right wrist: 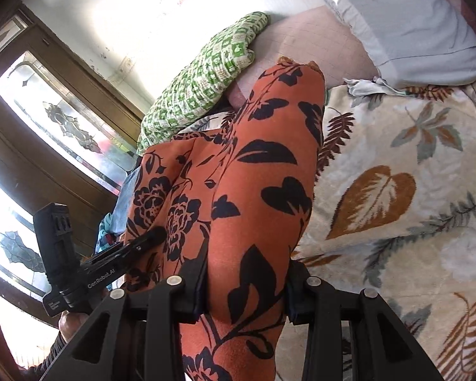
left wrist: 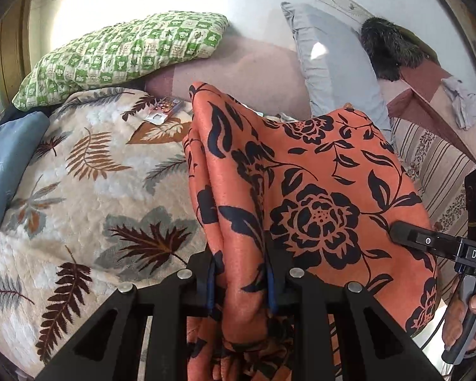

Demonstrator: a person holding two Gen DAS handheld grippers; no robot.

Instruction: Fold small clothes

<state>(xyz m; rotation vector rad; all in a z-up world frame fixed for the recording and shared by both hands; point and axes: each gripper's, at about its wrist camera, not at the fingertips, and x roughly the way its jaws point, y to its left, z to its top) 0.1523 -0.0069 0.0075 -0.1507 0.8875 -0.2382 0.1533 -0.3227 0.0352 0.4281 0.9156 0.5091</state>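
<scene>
An orange garment with black flowers [left wrist: 317,197] hangs lifted above the bed, held between both grippers. My left gripper [left wrist: 241,282] is shut on a bunched edge of it, which drapes over and past the fingers. My right gripper [right wrist: 244,289] is shut on another part of the same garment [right wrist: 238,190], which rises in a fold in front of the camera. The right gripper also shows in the left wrist view [left wrist: 406,233], pressed into the cloth at the right. The left gripper shows in the right wrist view [right wrist: 152,236] at the lower left.
A leaf-patterned blanket [left wrist: 89,197] covers the bed below. A green checked pillow [left wrist: 120,54] and a grey pillow [left wrist: 330,63] lie at the head. A small packet [left wrist: 163,111] lies on the blanket. A blue cloth [left wrist: 9,155] is at the left. A wooden glazed door [right wrist: 57,120] stands beside the bed.
</scene>
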